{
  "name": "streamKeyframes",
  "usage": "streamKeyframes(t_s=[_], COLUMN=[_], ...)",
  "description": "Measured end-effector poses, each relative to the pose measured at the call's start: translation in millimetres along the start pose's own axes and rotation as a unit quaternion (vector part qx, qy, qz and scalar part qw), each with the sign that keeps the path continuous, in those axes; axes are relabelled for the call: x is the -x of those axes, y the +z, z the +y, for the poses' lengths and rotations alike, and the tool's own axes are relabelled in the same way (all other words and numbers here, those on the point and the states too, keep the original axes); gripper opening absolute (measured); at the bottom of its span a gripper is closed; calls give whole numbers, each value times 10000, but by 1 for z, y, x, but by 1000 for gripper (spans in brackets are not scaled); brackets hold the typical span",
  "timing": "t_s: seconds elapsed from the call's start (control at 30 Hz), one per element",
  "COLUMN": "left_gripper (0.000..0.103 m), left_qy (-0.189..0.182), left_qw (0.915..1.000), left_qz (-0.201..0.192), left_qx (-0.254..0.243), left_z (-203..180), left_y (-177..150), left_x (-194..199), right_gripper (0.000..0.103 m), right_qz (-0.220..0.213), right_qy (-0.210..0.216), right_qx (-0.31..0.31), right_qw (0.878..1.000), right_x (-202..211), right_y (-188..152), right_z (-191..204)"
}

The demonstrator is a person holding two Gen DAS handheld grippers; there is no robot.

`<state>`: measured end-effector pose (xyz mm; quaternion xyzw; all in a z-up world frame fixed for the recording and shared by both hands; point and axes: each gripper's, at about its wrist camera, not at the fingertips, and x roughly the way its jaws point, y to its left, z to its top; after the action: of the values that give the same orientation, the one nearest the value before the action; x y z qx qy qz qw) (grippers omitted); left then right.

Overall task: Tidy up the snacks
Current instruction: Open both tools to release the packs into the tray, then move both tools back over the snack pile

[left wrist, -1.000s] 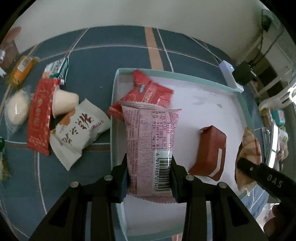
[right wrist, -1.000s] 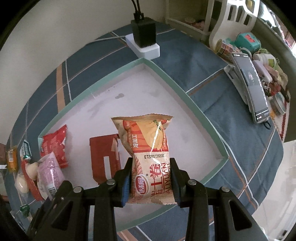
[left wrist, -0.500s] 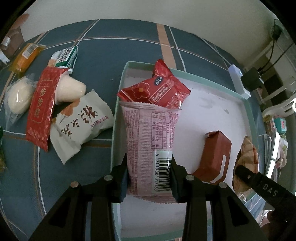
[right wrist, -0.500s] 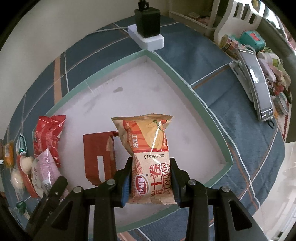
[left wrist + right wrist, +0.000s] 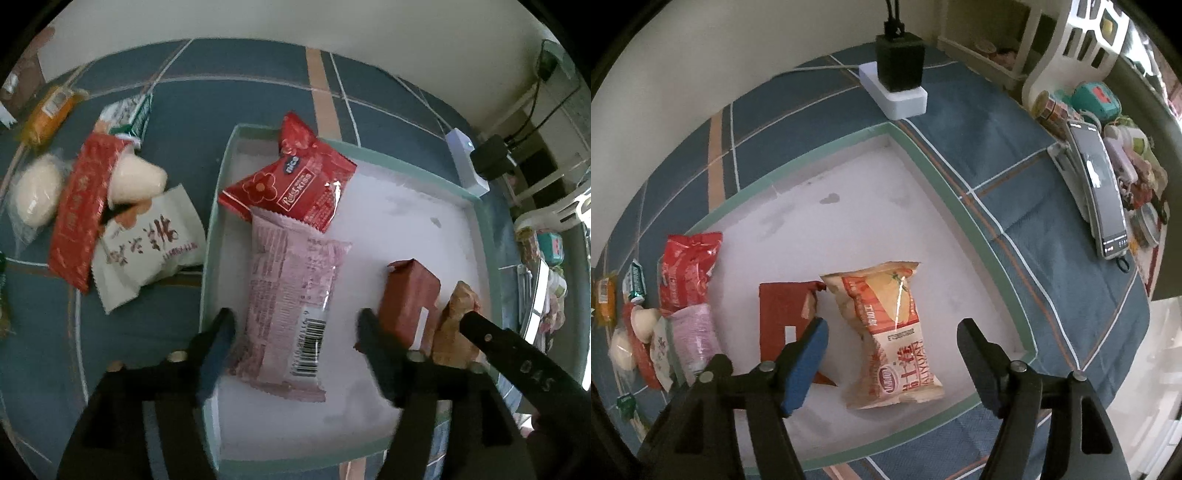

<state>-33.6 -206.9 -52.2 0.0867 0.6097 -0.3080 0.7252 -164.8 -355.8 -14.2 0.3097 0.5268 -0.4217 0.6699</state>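
Observation:
A white tray with a green rim (image 5: 209, 258) (image 5: 964, 218) lies on the blue checked cloth. Inside it, a pink snack packet (image 5: 291, 306) (image 5: 692, 332) rests flat between the fingers of my left gripper (image 5: 295, 332), whose jaws are opening and stand clear of it. An orange snack bag (image 5: 890, 336) (image 5: 454, 325) lies in the tray between the fingers of my right gripper (image 5: 892, 350), also opening, pads off the bag. A red Rose Kiss packet (image 5: 295, 184) (image 5: 689, 269) and a dark red box (image 5: 410, 299) (image 5: 783, 314) sit in the tray too.
Left of the tray lie loose snacks: a white packet with Chinese characters (image 5: 147, 247), a long red packet (image 5: 83, 210), a jelly cup (image 5: 138, 181), a round bun (image 5: 37, 195), green (image 5: 129, 114) and orange (image 5: 48, 114) packets. A power strip with a black adapter (image 5: 899, 77), phone (image 5: 1104, 199).
Both grippers have opened and let go. The pink packet and the orange bag have dropped flat onto the tray floor.

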Motion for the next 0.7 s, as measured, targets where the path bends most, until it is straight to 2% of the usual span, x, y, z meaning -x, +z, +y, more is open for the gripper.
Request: streamKeyframes(t_s=[0.17, 0.3, 0.37, 0.57, 0.7], left_gripper=[85, 86, 86, 86, 87], left_qy=[-54, 128, 314, 1348, 1712], left_qw=[9998, 9992, 9981, 9869, 9813], left_qz=[-152, -308, -395, -742, -729], left_qx=[86, 237, 363, 481, 488], left_z=[0, 9, 21, 54, 77], left_y=[4, 8, 9, 14, 15], left_x=[20, 37, 44, 65, 71], right_gripper=[84, 86, 86, 86, 86], right_qz=[-99, -205, -250, -332, -344], right_qy=[-51, -54, -31, 69, 153], right_qx=[61, 147, 180, 440, 685], right_qw=[9999, 9997, 9995, 9985, 9969], right_x=[3, 11, 15, 26, 31], right_y=[-3, -4, -5, -15, -24], right_z=[5, 10, 12, 28, 44])
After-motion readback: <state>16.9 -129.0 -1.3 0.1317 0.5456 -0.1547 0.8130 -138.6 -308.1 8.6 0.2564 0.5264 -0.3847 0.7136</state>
